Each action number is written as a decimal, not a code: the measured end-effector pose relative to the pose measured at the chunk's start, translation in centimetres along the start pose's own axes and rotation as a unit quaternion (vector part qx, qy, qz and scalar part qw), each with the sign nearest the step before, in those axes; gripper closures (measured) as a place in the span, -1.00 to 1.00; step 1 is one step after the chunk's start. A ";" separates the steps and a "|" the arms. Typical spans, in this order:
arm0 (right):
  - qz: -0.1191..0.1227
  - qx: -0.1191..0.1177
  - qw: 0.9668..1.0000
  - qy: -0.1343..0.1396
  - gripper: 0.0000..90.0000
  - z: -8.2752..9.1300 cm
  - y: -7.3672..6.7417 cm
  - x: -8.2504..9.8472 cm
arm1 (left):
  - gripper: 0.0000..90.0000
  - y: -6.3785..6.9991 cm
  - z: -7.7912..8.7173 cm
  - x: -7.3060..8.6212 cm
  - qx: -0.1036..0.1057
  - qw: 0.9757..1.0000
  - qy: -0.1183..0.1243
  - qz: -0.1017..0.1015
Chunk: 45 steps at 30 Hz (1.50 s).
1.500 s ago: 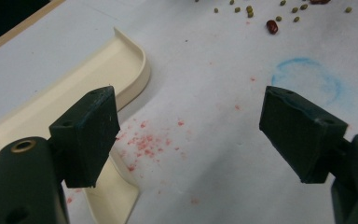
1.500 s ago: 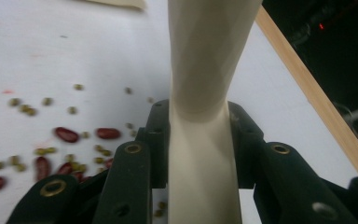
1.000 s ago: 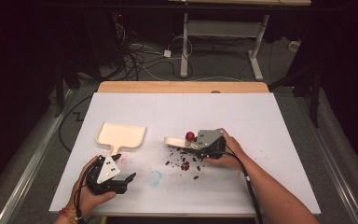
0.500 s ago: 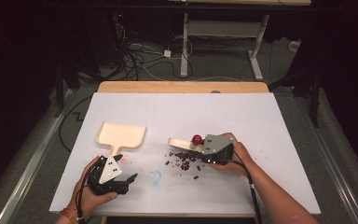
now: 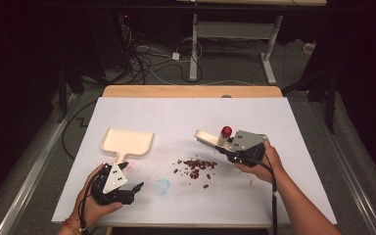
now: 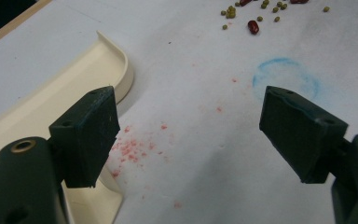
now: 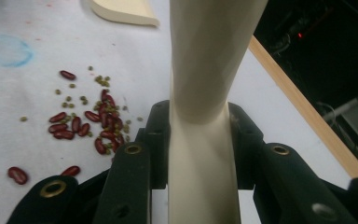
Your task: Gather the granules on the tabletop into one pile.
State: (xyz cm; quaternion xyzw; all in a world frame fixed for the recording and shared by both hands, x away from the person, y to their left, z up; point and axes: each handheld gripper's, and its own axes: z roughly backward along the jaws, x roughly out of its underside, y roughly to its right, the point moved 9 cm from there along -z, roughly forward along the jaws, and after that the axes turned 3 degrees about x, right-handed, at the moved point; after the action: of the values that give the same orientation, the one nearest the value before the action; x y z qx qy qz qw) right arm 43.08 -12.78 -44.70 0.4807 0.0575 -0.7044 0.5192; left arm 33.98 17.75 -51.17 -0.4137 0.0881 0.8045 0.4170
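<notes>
Tongs (image 5: 131,192) (image 5: 227,152): two; one dustpan (image 5: 127,142), one brush (image 5: 208,138).

No readable text, labels, brands or numbers anywhere in views.

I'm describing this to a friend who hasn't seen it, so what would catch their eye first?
Probably the scatter of red beans and small green ones near the middle of the white table. Just right of it, the right claw is clamped on a cream brush, held above the table. At the left lies a cream dustpan, with the left claw open beside its handle.
</notes>
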 end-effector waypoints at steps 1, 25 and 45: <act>-0.006 0.008 1.000 -0.007 0.49 -0.2 0.3 0.2 | -0.57 0.0 -0.1 0.0 0.001 1.000 -0.001 0.000; 0.057 -0.048 0.996 -0.052 0.49 -2.8 -6.7 -0.4 | -0.57 0.3 -0.2 0.1 0.010 1.000 -0.010 -0.012; -0.032 -0.166 0.985 0.036 0.49 2.9 -10.4 -4.4 | -0.59 -0.8 0.5 -0.1 -0.015 1.000 0.005 0.004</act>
State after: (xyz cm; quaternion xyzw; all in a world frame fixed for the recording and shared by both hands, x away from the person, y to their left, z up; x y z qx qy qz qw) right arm 33.12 -6.73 -44.27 0.4109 0.2076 -0.6835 0.5665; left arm 34.34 18.45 -50.59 -0.4235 0.0802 0.8054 0.4070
